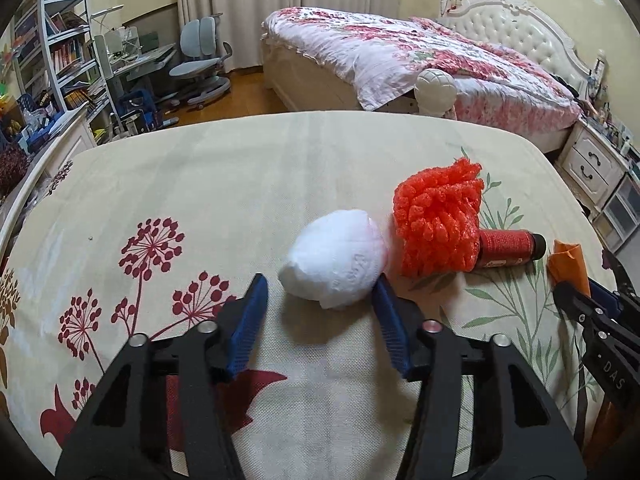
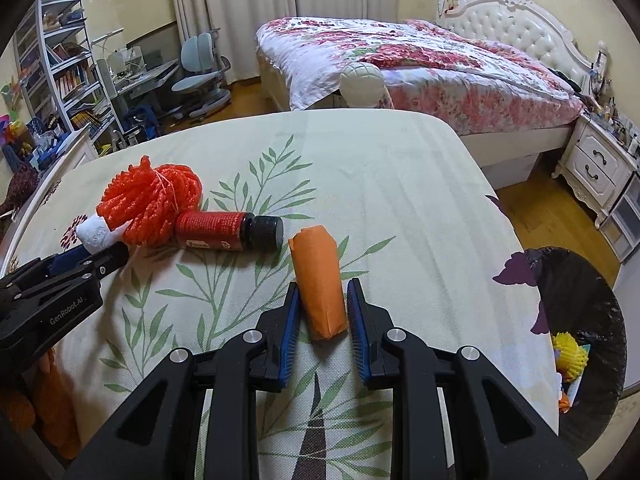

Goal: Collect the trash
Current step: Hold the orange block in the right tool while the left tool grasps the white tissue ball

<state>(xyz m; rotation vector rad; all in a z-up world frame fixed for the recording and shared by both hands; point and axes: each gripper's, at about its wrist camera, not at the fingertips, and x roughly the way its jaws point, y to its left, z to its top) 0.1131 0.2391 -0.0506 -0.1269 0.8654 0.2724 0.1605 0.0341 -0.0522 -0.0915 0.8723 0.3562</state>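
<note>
A white crumpled tissue ball [image 1: 336, 256] lies on the floral tablecloth [image 1: 200, 184]. My left gripper [image 1: 320, 280] straddles its near end. The right pad touches the ball and a slim gap shows at the left pad, so it is open. To the ball's right lie an orange-red foam net [image 1: 438, 220] and a red bottle with a black cap [image 1: 508, 248], on its side. My right gripper [image 2: 323, 282] is shut on an orange paper roll [image 2: 320, 280] that rests on the cloth. The left gripper [image 2: 100, 260] shows at the left edge of the right wrist view.
A bin lined with a black bag [image 2: 592, 280] stands at the table's right edge, with a yellow spiky item [image 2: 570, 354] inside. Beyond the table are a bed [image 1: 420, 52], a nightstand [image 2: 596, 168], a desk chair [image 1: 200, 60] and bookshelves [image 1: 64, 52].
</note>
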